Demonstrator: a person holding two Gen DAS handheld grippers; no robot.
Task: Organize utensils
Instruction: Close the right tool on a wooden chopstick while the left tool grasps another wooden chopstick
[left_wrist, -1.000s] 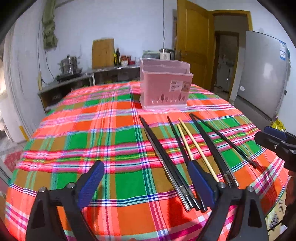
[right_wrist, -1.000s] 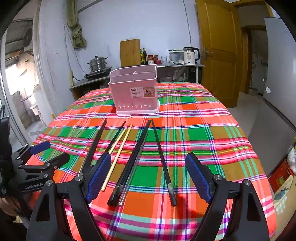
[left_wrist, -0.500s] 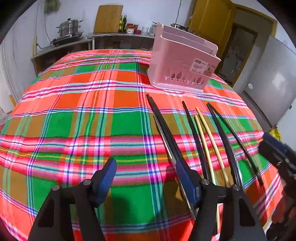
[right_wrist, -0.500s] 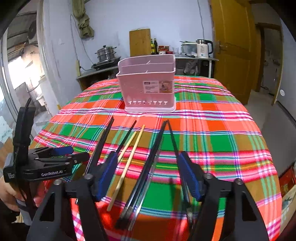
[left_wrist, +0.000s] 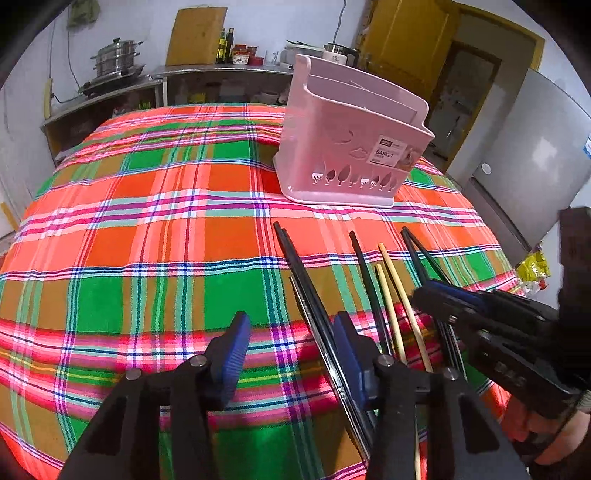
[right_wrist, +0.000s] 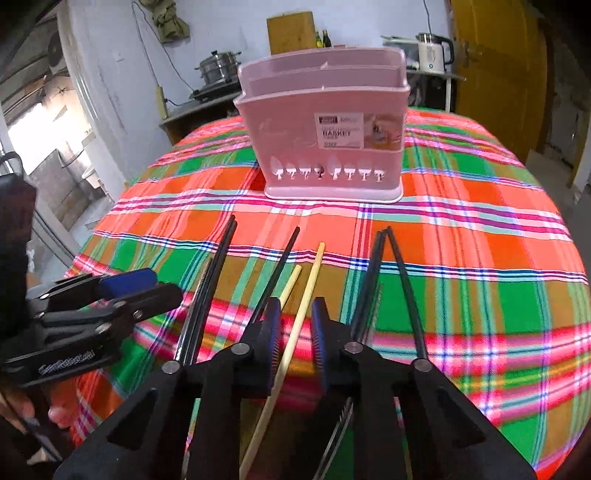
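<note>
The right gripper (right_wrist: 293, 343) straddles a pale wooden chopstick (right_wrist: 295, 328); its jaws have just been closing, a gap remaining at each pad. The left gripper (left_wrist: 290, 354) stands released, jaws just narrowed, over bare tablecloth (left_wrist: 147, 240). The chopsticks lie before the pink basket (right_wrist: 325, 129).

Left tool (left_wrist: 288, 354) closing beside black chopsticks (left_wrist: 306, 280)

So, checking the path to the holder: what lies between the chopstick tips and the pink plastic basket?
Only bare plaid tablecloth lies between the chopstick tips and pink plastic basket, seen in both wrist views.
</note>
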